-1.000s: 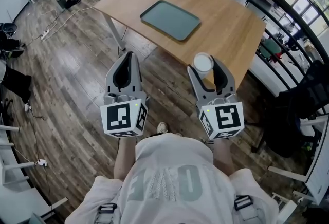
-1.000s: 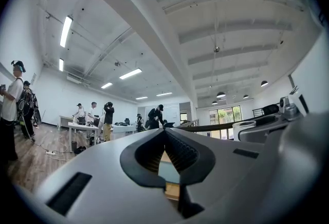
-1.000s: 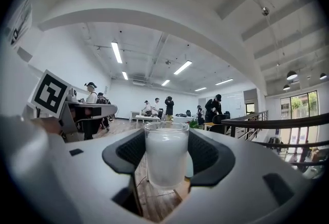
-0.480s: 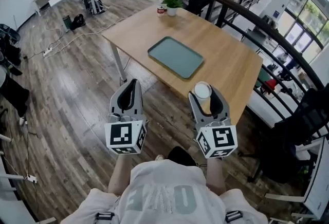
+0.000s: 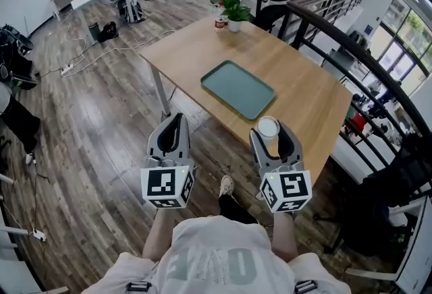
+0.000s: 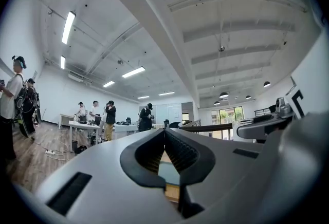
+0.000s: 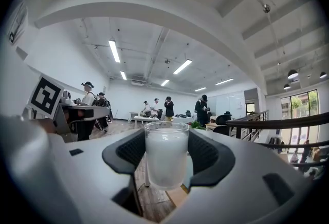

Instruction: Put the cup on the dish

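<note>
The right claw (image 5: pixel 270 133) is clamped on the upright cup (image 7: pixel 166 153), in the air by the near edge of the bench (image 5: pixel 307 87), with the dish (image 5: pixel 237 88) ahead and slightly left, while the left claw (image 5: pixel 171 124) is closed and empty.

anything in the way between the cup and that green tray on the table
Nothing visible. The cup, held in the right gripper, has only bare tabletop between it and the tray; the potted plant stands beyond the tray.
</note>
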{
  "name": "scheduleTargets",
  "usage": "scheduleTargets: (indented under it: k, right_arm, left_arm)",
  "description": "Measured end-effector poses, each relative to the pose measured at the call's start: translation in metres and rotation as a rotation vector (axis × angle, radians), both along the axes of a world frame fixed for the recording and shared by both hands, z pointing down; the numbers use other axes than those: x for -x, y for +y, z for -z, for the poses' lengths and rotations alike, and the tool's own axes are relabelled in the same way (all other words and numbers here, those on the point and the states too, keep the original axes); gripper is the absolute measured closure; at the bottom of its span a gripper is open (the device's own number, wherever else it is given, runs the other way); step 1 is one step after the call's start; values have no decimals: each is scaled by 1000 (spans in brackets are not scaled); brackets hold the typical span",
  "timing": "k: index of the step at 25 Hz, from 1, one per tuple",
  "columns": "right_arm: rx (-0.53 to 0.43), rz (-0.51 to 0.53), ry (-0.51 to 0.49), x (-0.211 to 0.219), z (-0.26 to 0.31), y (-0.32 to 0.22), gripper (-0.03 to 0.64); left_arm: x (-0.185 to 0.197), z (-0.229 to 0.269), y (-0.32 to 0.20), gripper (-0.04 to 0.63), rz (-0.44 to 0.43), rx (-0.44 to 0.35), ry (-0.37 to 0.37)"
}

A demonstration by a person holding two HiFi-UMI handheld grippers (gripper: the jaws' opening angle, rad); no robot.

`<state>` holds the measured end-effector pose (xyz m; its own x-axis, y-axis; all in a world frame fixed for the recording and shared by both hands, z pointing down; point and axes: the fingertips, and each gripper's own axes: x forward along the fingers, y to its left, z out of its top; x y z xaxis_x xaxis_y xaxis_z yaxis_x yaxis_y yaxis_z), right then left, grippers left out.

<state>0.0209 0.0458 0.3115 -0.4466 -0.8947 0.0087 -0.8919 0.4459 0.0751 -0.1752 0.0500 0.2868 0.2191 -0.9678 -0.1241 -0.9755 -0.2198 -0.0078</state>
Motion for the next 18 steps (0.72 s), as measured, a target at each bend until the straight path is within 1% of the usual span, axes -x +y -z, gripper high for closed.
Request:
scheduleTargets:
  k: [7, 13, 18]
  right_arm:
    - [-20, 24, -4, -2, 5, -69, 356]
    - [-3, 20, -15, -21, 8, -143, 356]
    - [10, 15, 15, -36, 9, -206, 354]
  left_arm:
    - [-1, 1, -62, 586, 18, -8, -13]
    - [-20, 16, -134, 586, 1, -39, -25]
    - [-34, 11, -196, 586, 9, -7, -26]
